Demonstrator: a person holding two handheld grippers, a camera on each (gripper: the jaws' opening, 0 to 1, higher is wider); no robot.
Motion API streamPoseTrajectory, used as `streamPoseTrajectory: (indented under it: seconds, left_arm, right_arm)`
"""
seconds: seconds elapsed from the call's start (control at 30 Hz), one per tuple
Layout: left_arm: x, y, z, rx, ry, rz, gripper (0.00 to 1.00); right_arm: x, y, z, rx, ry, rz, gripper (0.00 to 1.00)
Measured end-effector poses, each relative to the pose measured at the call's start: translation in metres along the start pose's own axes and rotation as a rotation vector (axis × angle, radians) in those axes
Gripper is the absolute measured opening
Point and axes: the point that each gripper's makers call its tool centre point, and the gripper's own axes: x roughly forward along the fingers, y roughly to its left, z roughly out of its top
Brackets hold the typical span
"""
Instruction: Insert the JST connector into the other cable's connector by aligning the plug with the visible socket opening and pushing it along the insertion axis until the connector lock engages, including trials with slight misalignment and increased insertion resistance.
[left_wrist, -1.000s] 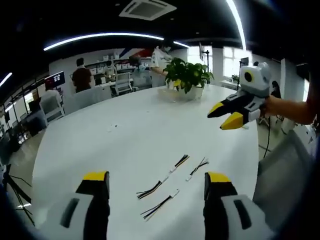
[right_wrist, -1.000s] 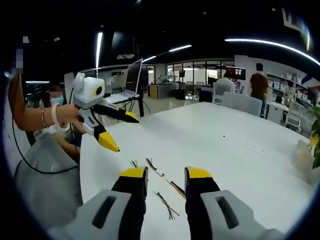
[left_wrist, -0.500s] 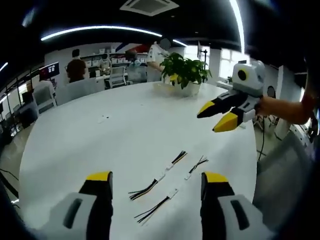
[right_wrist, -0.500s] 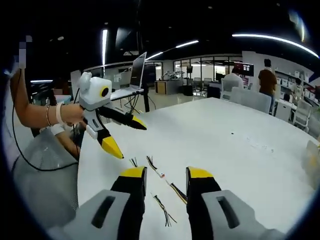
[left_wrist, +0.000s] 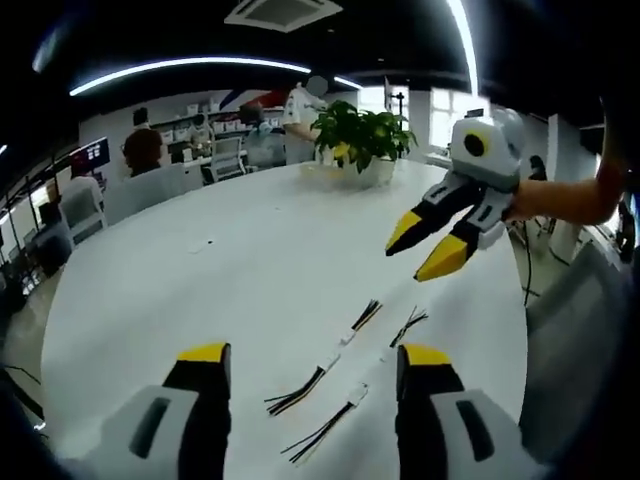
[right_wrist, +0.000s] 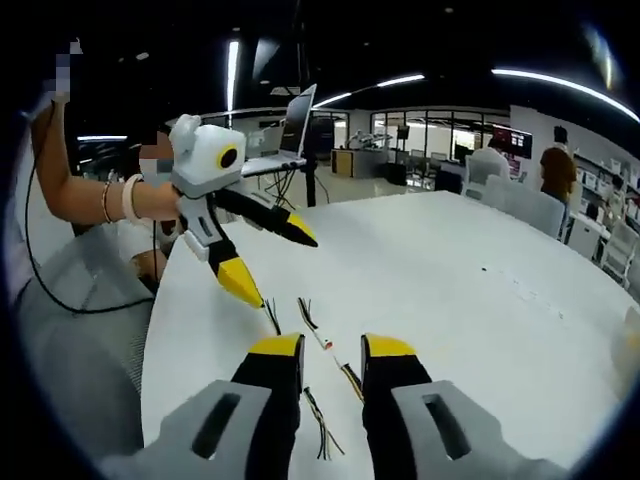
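Short wire leads with white JST connectors (left_wrist: 345, 340) lie in two rows on the white table (left_wrist: 200, 280), all loose and apart. My left gripper (left_wrist: 315, 355) hovers over their near ends, open and holding nothing. The right gripper (left_wrist: 428, 237) comes in from the right above the leads' far ends, its yellow-tipped jaws slightly parted. In the right gripper view, the right gripper (right_wrist: 332, 347) stands open with a narrow gap over a lead (right_wrist: 325, 345). There the left gripper (right_wrist: 268, 257) hangs open, its lower tip just above the black wire ends (right_wrist: 272, 318).
A potted plant (left_wrist: 360, 135) stands at the table's far side. A laptop on a stand (right_wrist: 290, 125) is beyond the table edge. A person's forearm with a bracelet (right_wrist: 110, 200) holds the left gripper. People and chairs fill the background.
Both grippers have come lower and closer to the leads. The right gripper's jaws have narrowed a little. The leads have not moved.
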Motion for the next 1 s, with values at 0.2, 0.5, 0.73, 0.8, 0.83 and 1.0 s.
streamPoseTrajectory:
  seconds: [0.2, 0.5, 0.73, 0.8, 0.83, 1.0]
  left_arm:
    - [0.003, -0.016, -0.006, 0.008, 0.025, -0.087, 0.45]
    - [0.035, -0.022, -0.007, 0.034, 0.022, -0.187, 0.27]
    - [0.043, -0.004, -0.024, 0.086, 0.071, -0.197, 0.25]
    - [0.046, -0.006, -0.028, 0.132, 0.085, -0.205, 0.22]
    - [0.047, -0.012, -0.028, 0.142, 0.090, -0.210, 0.20]
    - [0.053, -0.017, -0.036, 0.188, 0.109, -0.238, 0.16]
  right_arm:
    - [0.008, -0.002, -0.006, -0.029, 0.020, 0.027, 0.18]
    - [0.016, -0.008, -0.017, -0.074, 0.057, 0.053, 0.16]
    - [0.023, -0.008, -0.027, -0.113, 0.104, 0.085, 0.16]
    - [0.026, -0.008, -0.029, -0.131, 0.117, 0.094, 0.16]
    - [0.027, -0.008, -0.030, -0.135, 0.119, 0.098, 0.16]
    - [0.031, -0.006, -0.039, -0.140, 0.146, 0.132, 0.13]
